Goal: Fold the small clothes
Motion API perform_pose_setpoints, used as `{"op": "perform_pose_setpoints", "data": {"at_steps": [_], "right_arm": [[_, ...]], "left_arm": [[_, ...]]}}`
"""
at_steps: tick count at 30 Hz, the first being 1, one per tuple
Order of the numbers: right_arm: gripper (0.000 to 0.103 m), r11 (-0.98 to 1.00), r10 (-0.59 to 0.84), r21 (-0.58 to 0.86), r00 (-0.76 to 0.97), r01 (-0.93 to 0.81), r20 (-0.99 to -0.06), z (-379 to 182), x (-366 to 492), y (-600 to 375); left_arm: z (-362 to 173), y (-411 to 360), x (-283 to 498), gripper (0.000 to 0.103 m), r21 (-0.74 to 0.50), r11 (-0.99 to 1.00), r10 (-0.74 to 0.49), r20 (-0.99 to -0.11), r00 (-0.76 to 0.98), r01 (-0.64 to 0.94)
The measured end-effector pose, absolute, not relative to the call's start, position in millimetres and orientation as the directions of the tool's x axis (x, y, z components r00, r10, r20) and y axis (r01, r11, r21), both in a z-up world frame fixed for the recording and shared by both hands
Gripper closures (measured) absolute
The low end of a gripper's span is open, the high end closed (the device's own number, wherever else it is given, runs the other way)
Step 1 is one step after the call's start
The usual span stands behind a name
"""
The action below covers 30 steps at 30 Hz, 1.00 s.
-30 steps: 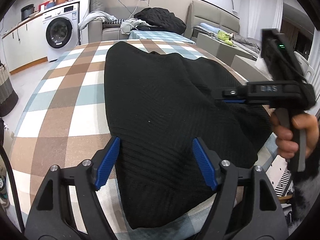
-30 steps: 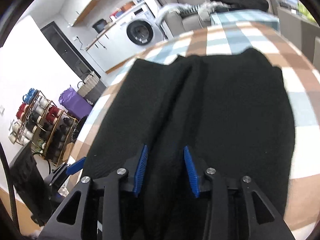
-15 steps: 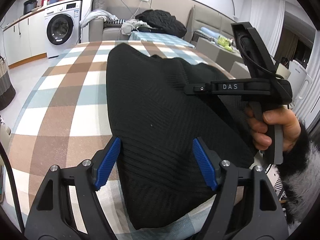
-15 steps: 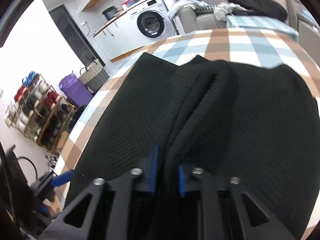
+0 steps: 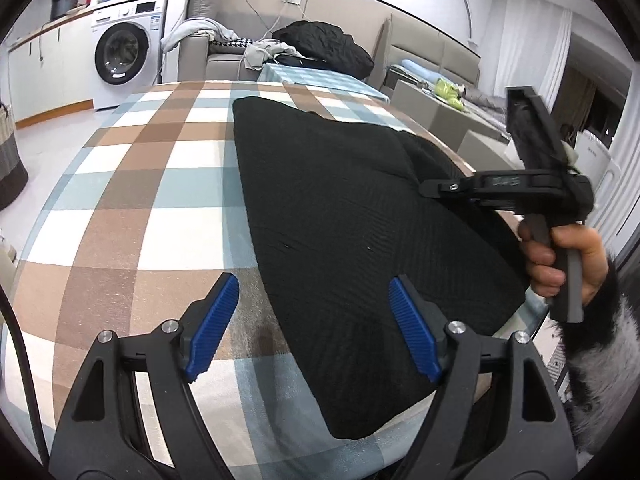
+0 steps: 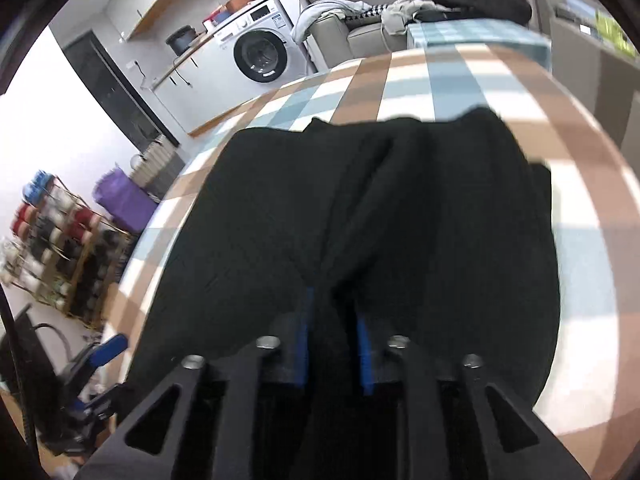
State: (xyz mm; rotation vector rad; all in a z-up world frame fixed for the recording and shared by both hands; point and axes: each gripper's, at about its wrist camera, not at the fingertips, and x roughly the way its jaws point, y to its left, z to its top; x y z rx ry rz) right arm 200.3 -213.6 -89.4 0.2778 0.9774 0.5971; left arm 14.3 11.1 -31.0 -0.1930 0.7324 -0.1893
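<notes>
A black ribbed knit garment (image 5: 340,216) lay spread across the checked tablecloth (image 5: 132,200) of brown, white and pale blue, its near corner drooping over the near table edge and its far edge reaching toward the far side of the table. The left gripper (image 5: 316,332) hovered low over the near part of the cloth with its blue-padded fingers (image 5: 212,320) wide apart, holding nothing — the left pad sat above bare tablecloth, the right pad above the garment's near-left edge.

On the right side of the table the right gripper (image 6: 334,340) had its blue pads drawn close together on a raised ridge of the black fabric; the cloth bunched into a fold that ran from between the pads toward the far edge. The frame was blurred there, so the pinch looked firm but the exact contact was hard to make out. In the left wrist view the person's right hand (image 5: 560,256) gripped the tool's grey handle at the garment's right edge, a furry black-and-white cuff at the wrist.

Beyond the table stood a white washing machine (image 5: 124,52) at far left and a grey sofa (image 5: 224,56) heaped with clothes, a black bundle (image 5: 324,44) among them
</notes>
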Motion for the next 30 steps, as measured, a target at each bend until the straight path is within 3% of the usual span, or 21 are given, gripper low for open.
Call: {"op": "perform_pose_setpoints", "data": {"at_steps": [7, 15, 17, 19, 22, 23, 26, 28, 30], "right_arm": [[0.071, 0.687, 0.726, 0.63, 0.35, -0.361, -0.592, -97, 155, -235], [0.07, 0.695, 0.718, 0.626, 0.359, -0.352, -0.596, -100, 128, -242], [0.075, 0.694, 0.72, 0.623, 0.353, -0.361, -0.597, -97, 123, -242], [0.097, 0.722, 0.691, 0.564, 0.375, -0.401, -0.617, -95, 114, -239], [0.098, 0.678, 0.735, 0.613, 0.345, -0.407, -0.584, -98, 107, -245], [0.098, 0.722, 0.69, 0.566, 0.367, -0.398, -0.623, -98, 109, -245], [0.093, 0.731, 0.681, 0.575, 0.339, -0.368, -0.649, -103, 119, -249], [0.071, 0.737, 0.675, 0.576, 0.374, -0.353, -0.636, -96, 128, -253], [0.058, 0.74, 0.672, 0.58, 0.399, -0.34, -0.624, -92, 145, -253]], "left_arm": [[-41, -2, 20, 0.027, -0.21, 0.969, -0.241, -0.667, 0.705, 0.133], [-44, -10, 18, 0.027, -0.192, 0.971, -0.237, -0.677, 0.697, 0.143], [-45, -9, 14, 0.027, -0.199, 0.969, -0.244, -0.676, 0.696, 0.147], [-46, -7, 10, 0.027, -0.2, 0.97, -0.24, -0.677, 0.696, 0.14], [-47, -7, 8, 0.027, -0.198, 0.969, -0.243, -0.68, 0.692, 0.145], [-47, -7, 8, 0.027, -0.197, 0.97, -0.242, -0.681, 0.691, 0.146], [-47, -7, 8, 0.027, -0.195, 0.969, -0.244, -0.68, 0.691, 0.149], [-48, -7, 8, 0.027, -0.197, 0.969, -0.245, -0.681, 0.69, 0.15], [-49, -7, 9, 0.027, -0.199, 0.969, -0.246, -0.683, 0.687, 0.15]]}}
